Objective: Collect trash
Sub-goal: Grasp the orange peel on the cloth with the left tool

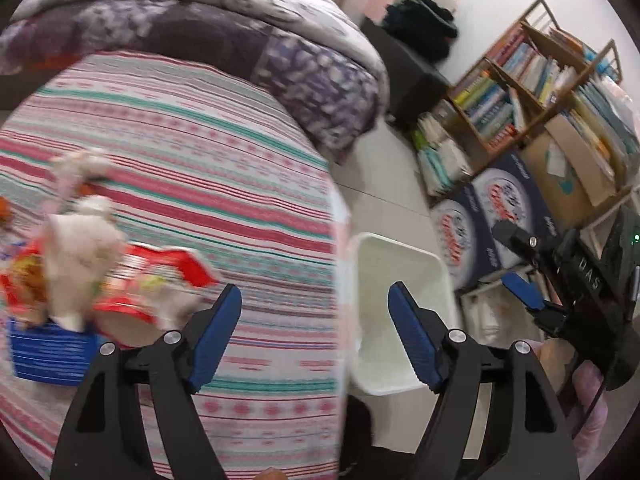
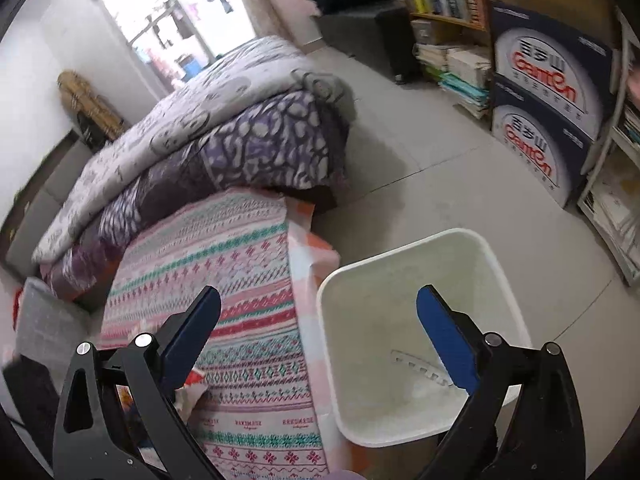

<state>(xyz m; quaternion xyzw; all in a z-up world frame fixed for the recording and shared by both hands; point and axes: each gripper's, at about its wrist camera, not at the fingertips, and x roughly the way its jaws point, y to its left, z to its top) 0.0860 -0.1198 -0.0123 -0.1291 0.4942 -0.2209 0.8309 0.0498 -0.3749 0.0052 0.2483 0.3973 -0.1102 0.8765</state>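
A heap of trash lies blurred on the striped bedsheet [image 1: 224, 168] at the left: crumpled white tissue [image 1: 80, 248], a red snack wrapper [image 1: 160, 276] and a blue box [image 1: 48, 352]. My left gripper [image 1: 316, 304] hangs open over the bed's edge, to the right of the heap, with nothing between its fingers. A white bin [image 1: 400, 272] stands on the floor against the bed. My right gripper [image 2: 318, 300] is open above the bin's rim [image 2: 400, 246] and holds nothing. It also shows at the right of the left wrist view as the right gripper [image 1: 520, 268]. A scrap of red wrapper [image 2: 194, 384] peeks out beside its left finger.
Folded purple and grey quilts [image 2: 224, 136] are piled at the far end of the bed. A wooden bookshelf [image 1: 532, 80] and printed cardboard boxes [image 2: 548, 92] line the right side. Bare grey floor [image 2: 440, 160] lies between the bed and the shelves.
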